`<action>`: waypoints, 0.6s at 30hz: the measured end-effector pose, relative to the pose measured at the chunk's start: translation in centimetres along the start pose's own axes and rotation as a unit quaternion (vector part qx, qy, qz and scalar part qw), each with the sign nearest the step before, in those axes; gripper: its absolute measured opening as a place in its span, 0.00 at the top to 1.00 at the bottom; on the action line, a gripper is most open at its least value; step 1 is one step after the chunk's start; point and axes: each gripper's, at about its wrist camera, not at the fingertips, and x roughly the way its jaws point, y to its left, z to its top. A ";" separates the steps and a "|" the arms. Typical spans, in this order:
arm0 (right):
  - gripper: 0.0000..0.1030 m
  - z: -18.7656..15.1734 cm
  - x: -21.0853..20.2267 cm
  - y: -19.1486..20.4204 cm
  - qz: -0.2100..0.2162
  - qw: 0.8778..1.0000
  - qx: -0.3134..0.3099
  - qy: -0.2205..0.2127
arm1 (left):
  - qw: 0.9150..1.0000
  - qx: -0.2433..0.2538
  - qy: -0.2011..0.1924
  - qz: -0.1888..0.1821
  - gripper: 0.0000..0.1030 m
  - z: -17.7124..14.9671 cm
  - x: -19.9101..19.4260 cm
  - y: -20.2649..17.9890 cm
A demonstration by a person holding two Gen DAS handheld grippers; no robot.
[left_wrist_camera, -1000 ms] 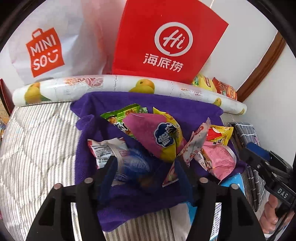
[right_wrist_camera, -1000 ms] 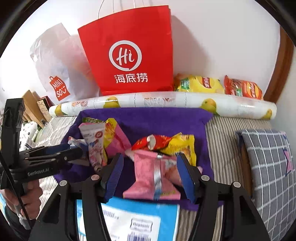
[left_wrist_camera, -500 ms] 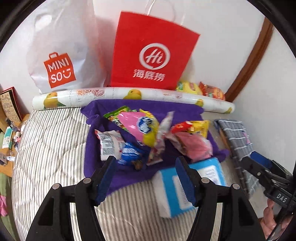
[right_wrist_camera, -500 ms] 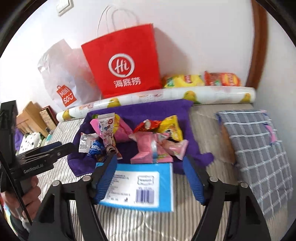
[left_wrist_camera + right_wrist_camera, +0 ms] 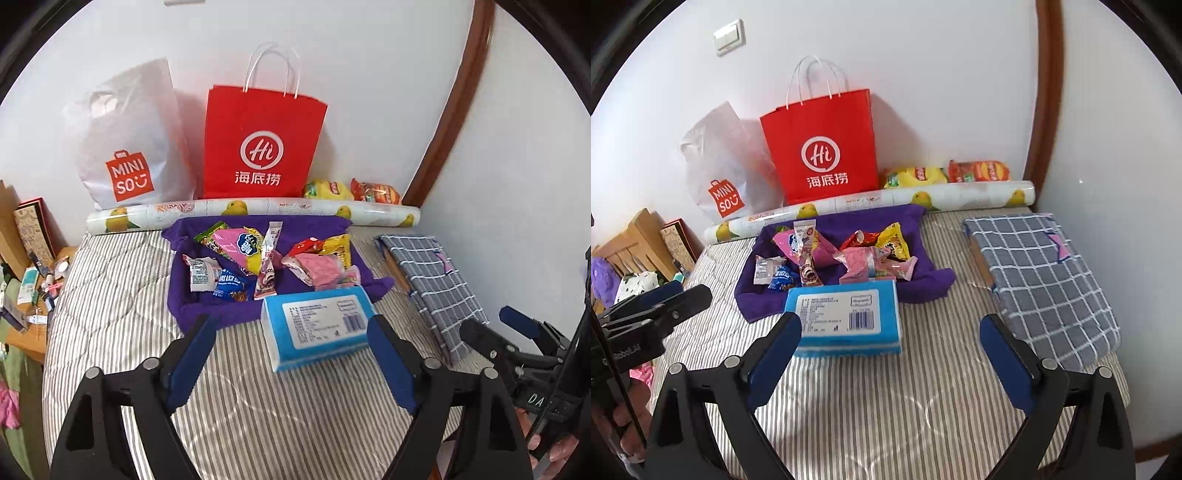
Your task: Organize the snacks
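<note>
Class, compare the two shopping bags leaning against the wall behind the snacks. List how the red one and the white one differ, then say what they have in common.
The red bag is stiff paper with crisp, flat sides; the white bag is soft, crinkled plastic. The red bag has white rope handles standing up above it; the white bag shows a cut-out handle hole instead. The red bag carries a white circular "Hi" logo; the white bag an orange MINISO logo. Both stand upright against the wall, behind the fruit-patterned roll.

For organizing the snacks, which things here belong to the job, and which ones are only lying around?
Job:
snack packets on the purple cloth
yellow chip bag, red chip bag
red paper bag

Lying about:
blue box
checked cushion
printed roll
white Miniso bag
</note>
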 end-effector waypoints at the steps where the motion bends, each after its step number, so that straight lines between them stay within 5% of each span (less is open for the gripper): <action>1: 0.00 -0.4 -0.6 -0.1 -0.006 1.000 0.001 -0.003 | 1.000 0.000 -0.004 0.005 0.18 -0.3 -0.5 -0.2; 18: 0.00 -4.7 -6.6 -0.3 -0.023 0.999 -0.009 -0.027 | 0.998 -0.002 -0.044 0.052 0.12 -4.5 -5.6 -1.6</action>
